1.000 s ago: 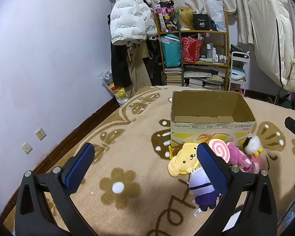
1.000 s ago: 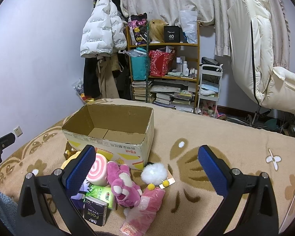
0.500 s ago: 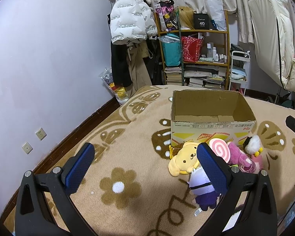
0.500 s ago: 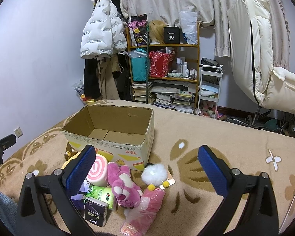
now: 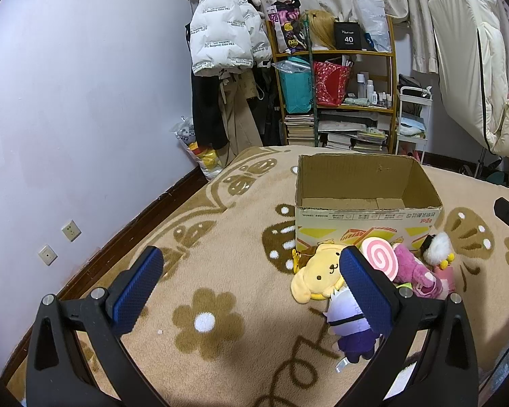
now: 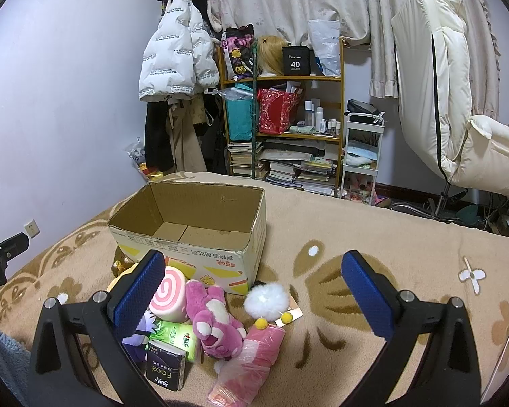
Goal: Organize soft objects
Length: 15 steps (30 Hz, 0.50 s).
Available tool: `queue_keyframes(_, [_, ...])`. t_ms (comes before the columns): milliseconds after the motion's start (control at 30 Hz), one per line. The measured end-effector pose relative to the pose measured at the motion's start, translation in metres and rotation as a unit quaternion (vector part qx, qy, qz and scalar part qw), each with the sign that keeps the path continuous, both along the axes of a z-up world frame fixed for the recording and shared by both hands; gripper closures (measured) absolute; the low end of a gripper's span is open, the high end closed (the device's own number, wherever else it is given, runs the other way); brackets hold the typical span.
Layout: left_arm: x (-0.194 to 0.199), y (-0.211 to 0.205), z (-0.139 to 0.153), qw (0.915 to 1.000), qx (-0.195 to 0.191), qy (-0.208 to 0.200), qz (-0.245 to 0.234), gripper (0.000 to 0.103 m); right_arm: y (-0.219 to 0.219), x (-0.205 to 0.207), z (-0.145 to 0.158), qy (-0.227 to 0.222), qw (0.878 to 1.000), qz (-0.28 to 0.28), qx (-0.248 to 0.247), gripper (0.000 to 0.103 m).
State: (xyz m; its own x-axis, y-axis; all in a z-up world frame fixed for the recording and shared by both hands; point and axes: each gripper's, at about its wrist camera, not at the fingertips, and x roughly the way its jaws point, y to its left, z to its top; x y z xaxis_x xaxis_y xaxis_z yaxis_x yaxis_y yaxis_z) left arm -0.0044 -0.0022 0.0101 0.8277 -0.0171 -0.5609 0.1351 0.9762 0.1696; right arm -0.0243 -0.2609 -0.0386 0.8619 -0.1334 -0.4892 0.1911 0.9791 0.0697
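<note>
An open, empty cardboard box (image 5: 368, 217) (image 6: 200, 257) stands on the beige flowered blanket. In front of it lies a pile of soft things: a yellow dog plush (image 5: 317, 276), a pink swirl roll cushion (image 6: 169, 295) (image 5: 380, 261), a magenta bear plush (image 6: 212, 315) (image 5: 412, 269), a white pom-pom (image 6: 266, 300), a purple-and-white doll (image 5: 347, 327), green and black tissue packs (image 6: 178, 337) and a pink pack (image 6: 254, 359). My left gripper (image 5: 251, 288) is open and empty, left of the pile. My right gripper (image 6: 254, 291) is open and empty above the pile.
A wooden shelf (image 6: 281, 129) full of books and bags stands against the far wall beside hanging coats (image 6: 178, 68). A white padded chair (image 6: 458, 118) is at the right, a small white cart (image 6: 361, 156) next to the shelf. The wall with sockets (image 5: 59, 240) runs along the left.
Both grippers have stayed almost still; the view has crept slightly closer to the box. Nothing was taken hold of or moved.
</note>
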Motion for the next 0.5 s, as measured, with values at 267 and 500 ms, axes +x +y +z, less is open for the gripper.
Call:
queue_keyframes(267, [0.001,0.002,-0.002,1.0,0.002,0.002,0.006,0.001,-0.007,-0.005,0.003,-0.002,1.0,-0.001,0.004,0.0])
queue_keyframes(500, [0.013,-0.003,-0.012,0.9993,0.0,0.038,0.004,0.001,-0.01,0.005,-0.003,0.026,1.0,-0.006,0.011,0.0])
